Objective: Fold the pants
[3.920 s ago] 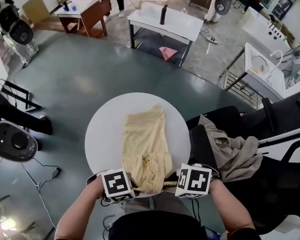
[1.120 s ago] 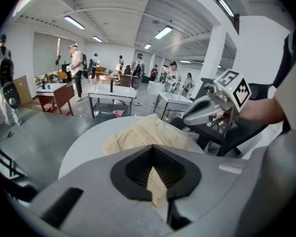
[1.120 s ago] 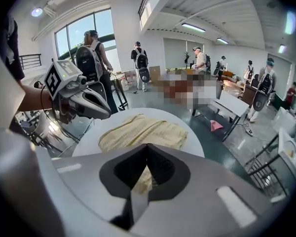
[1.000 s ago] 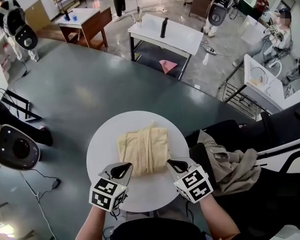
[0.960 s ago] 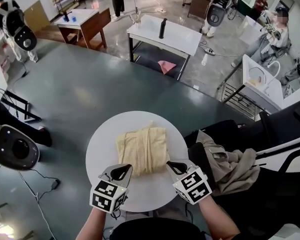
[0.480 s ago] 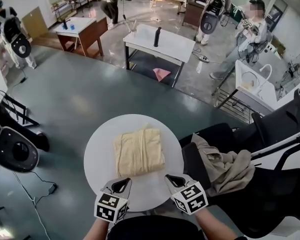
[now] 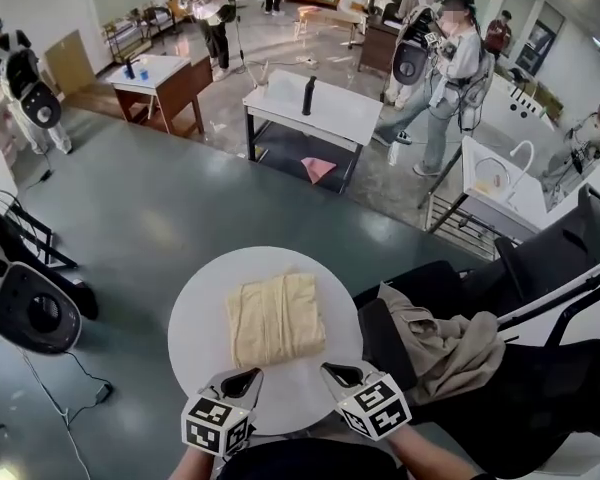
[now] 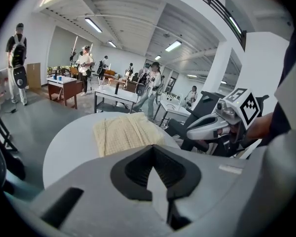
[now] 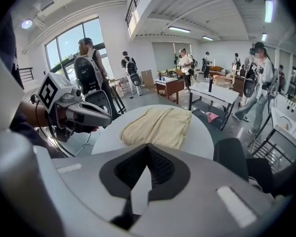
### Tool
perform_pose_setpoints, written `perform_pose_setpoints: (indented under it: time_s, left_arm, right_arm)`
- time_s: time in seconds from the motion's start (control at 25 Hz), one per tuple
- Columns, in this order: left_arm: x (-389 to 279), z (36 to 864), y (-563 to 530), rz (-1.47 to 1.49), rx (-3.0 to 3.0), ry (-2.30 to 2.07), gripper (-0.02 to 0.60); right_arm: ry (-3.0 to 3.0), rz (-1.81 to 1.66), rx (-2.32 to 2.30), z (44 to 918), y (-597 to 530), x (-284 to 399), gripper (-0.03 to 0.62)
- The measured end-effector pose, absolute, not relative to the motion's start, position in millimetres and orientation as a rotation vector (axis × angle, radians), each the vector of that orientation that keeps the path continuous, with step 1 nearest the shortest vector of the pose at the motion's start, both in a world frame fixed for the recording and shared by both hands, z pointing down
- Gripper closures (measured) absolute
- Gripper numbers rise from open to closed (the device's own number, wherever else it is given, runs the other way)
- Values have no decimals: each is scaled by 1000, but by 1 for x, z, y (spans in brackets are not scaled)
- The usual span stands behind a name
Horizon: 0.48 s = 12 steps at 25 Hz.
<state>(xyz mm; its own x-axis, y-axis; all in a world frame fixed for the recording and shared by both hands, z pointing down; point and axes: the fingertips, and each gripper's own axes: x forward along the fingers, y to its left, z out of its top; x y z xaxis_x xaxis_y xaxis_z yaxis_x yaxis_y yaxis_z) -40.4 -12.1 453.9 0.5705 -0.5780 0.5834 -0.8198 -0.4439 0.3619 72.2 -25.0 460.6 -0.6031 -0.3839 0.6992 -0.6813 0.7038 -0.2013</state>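
The pale yellow pants lie folded into a rough square on the round white table. Both grippers hover at the table's near edge, short of the cloth and not touching it. My left gripper is shut with nothing in it, just below the pants' near left corner. My right gripper is shut and empty too, near the right corner. From the left gripper view, the pants lie ahead of my shut jaws, with the right gripper alongside. The right gripper view shows the pants and the left gripper.
A black chair draped with grey-beige clothes stands right of the table. A dark round machine sits on the floor at the left. Farther back are a white table with a dark bottle and several standing people.
The pants, earlier spread lengthwise with both grippers at their near end, now lie folded in a square. Over the last second both grippers drew back toward the table's near edge.
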Motion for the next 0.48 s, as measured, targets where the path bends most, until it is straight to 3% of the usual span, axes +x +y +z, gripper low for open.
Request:
perform_pose_setpoints:
  time_s: [0.2, 0.48]
  left_arm:
    - [-41, 432, -2, 344, 2156, -1035, 580]
    - [-46, 429, 11, 423, 2180, -1076, 578]
  right_arm:
    - [-2312, 647, 809, 438, -23, 74, 595]
    - [-2342, 603, 799, 421, -29, 68, 595]
